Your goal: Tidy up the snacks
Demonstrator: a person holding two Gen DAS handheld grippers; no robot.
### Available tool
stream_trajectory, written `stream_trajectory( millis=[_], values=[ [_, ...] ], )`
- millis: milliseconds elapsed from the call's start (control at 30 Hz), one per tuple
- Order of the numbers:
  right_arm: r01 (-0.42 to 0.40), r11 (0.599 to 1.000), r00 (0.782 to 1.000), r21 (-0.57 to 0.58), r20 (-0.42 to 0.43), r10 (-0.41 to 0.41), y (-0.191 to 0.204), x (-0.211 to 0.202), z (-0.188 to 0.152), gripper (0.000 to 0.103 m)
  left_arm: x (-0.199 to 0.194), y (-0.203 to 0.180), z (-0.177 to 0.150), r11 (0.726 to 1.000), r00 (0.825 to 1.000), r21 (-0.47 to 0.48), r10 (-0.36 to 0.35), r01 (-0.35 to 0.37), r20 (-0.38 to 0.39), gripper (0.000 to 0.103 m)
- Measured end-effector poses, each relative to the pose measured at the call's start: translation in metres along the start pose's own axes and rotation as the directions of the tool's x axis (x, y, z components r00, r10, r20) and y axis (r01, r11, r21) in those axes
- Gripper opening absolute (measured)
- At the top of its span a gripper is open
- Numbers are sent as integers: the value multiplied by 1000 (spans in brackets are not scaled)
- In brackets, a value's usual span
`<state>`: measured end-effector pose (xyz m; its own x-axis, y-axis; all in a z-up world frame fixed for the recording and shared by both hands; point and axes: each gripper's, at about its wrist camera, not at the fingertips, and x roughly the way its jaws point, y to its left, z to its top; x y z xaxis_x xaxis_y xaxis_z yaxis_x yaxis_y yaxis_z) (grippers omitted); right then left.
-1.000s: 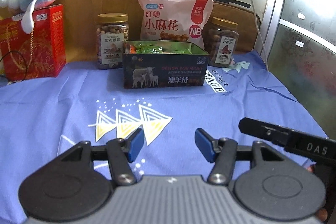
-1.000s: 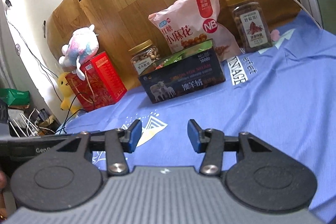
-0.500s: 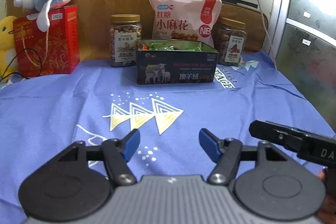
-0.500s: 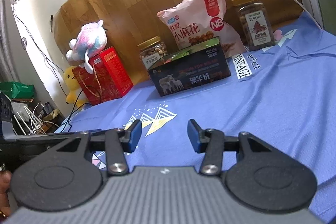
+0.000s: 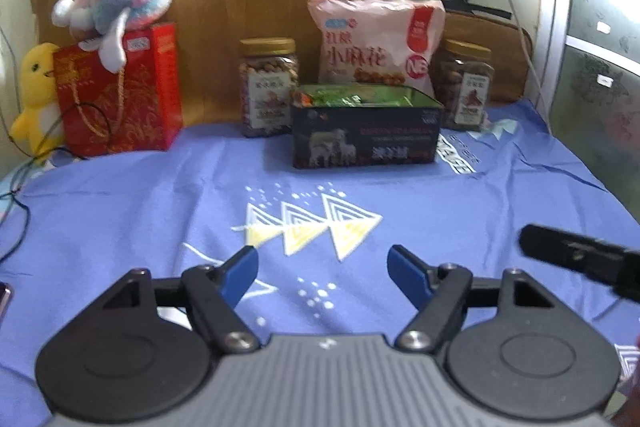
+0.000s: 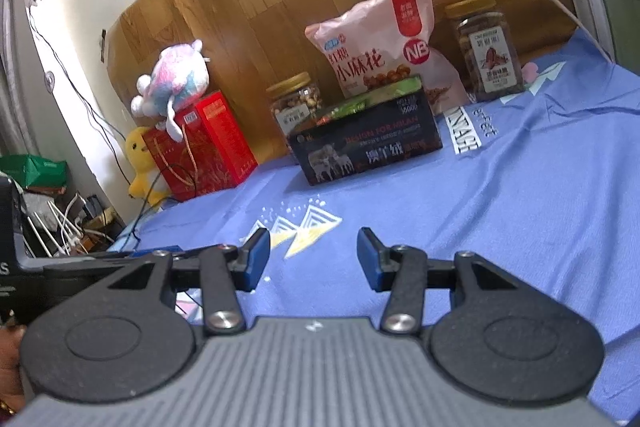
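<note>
With both my left gripper [image 5: 322, 269] and right gripper [image 6: 313, 259] agape and empty, the left's jaws having just been opening, I judge the soft, crinkly snack bag [image 5: 376, 43] behind the tin [image 5: 366, 137] best pinched at its top seam.

We read "小麻花" and a round "NB" on the pink snack bag [image 6: 384, 47]; "DESIGN FOR MILAN" and "澳羊绒" on the dark tin [image 6: 372, 147]; jar labels stay illegible.
</note>
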<state>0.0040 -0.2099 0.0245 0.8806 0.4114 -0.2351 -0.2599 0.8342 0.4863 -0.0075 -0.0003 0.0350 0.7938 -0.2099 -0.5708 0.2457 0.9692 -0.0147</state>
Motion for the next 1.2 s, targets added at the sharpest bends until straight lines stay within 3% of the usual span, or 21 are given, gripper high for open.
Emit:
stream_trajectory(
  millis=[133, 433, 633, 1200],
  values=[
    [-7, 1000, 999, -29, 46, 8, 8, -12, 5, 51, -1, 4, 3, 999, 999, 2, 45, -45, 10, 77],
    [-28, 999, 999, -21, 35, 28, 10, -15, -4, 51, 11, 20, -3, 986, 986, 4, 167, -167, -19, 79],
    [-47, 999, 998, -13, 34, 47, 6, -15, -6, 51, 14, 19, 0, 971, 972, 36, 237, -237, 9, 87],
    [-50, 997, 999, 63, 20, 49, -20, -6, -9, 51, 36, 5, 8, 957, 962, 103, 271, -270, -2, 95]
  ],
)
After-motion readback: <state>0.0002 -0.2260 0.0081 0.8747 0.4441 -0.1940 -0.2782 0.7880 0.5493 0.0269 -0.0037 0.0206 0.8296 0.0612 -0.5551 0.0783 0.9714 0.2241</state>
